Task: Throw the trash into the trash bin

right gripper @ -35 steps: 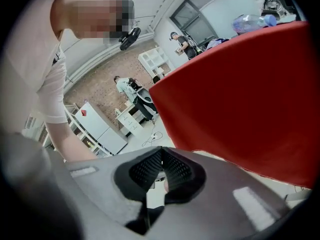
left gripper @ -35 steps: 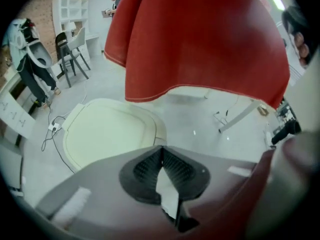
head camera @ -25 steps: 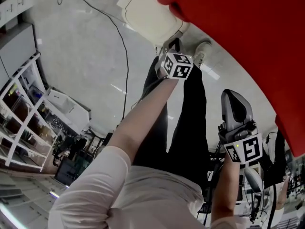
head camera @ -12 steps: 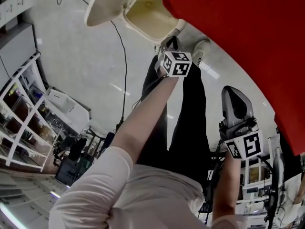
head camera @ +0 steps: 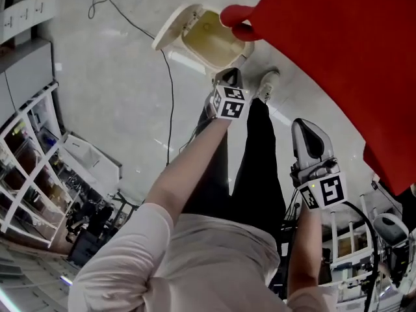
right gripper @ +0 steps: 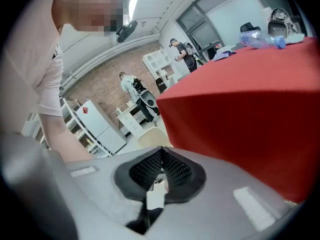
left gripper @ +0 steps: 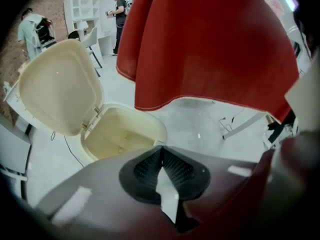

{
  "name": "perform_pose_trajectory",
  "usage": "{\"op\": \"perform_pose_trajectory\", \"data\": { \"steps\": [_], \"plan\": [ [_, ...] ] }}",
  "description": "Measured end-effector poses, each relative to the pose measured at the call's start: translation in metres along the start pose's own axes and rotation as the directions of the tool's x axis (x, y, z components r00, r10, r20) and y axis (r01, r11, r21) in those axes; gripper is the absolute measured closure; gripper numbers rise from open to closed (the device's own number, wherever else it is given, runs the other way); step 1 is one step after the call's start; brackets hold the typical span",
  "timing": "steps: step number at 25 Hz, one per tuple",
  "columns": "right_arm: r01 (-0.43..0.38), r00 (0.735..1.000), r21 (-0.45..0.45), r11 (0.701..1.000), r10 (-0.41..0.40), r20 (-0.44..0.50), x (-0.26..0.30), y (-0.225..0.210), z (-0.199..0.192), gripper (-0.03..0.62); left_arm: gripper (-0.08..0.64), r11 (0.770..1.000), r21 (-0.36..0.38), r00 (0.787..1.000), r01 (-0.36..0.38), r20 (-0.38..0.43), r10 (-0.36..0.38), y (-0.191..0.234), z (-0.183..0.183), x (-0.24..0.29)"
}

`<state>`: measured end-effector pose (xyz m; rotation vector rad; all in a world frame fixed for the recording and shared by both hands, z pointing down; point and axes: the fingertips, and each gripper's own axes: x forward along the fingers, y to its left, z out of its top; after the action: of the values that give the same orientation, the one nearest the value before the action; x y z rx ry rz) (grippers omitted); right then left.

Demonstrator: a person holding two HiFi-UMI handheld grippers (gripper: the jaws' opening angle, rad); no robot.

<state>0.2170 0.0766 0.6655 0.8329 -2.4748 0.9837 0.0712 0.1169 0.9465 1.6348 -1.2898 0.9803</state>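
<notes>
Here, one bin (head camera: pixel 207 34), one red-clothed table (head camera: pixel 338 57) and two grippers are counted, with one cable (head camera: pixel 170 90) trailing over the floor (head camera: pixel 117 77). The bin is stood on the floor just beside the table's corner, where the cloth's hem overhangs its rim. Its single lid (head camera: pixel 172 25) is tipped back on the hinge, and the cream inside wall is exposed. One pale shoe (head camera: pixel 266 83) is seen near the bin's foot.

The left gripper (head camera: pixel 231 77) is held above the floor just short of the bin and pointed steeply down. Its ribbed pads (left gripper: pixel 172 166) are closed tip to tip, with only floor seen through the slit below them. The right gripper (head camera: pixel 305 132) is kept well apart from the bin, by the table's edge. Its pads (right gripper: pixel 175 169) are likewise pressed together, with nothing gripped.

A second ago the lid was shut flat over the bin. Half a second ago it had been swung up, and it is open now. The bin is now seen lower in the head view.
</notes>
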Motion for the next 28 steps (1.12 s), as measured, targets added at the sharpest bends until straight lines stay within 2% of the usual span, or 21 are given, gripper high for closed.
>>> {"op": "perform_pose_trajectory", "data": {
  "steps": [6,15,22,28],
  "plan": [
    [-0.003,0.999,-0.011,1.000,0.003,0.039,-0.016,0.040,0.027,0.589,0.557,0.998,0.035,0.998,0.044,0.034,-0.045,-0.012,0.017,-0.060],
    [-0.010,0.998,-0.066,0.998,0.014,0.058,-0.039,0.082,0.072,0.589,0.557,0.995,0.029,0.989,0.092,0.114,-0.095,-0.011,0.058,-0.156],
    [-0.016,0.998,-0.118,0.993,0.022,0.051,-0.059,0.112,0.100,0.589,0.557,0.986,0.075,0.963,0.148,0.218,-0.161,-0.012,0.098,-0.259],
    [0.001,0.999,-0.159,0.987,0.007,0.051,-0.072,0.135,0.121,0.590,0.557,0.980,0.096,0.935,0.175,0.294,-0.196,-0.007,0.118,-0.330]
  ]
}}
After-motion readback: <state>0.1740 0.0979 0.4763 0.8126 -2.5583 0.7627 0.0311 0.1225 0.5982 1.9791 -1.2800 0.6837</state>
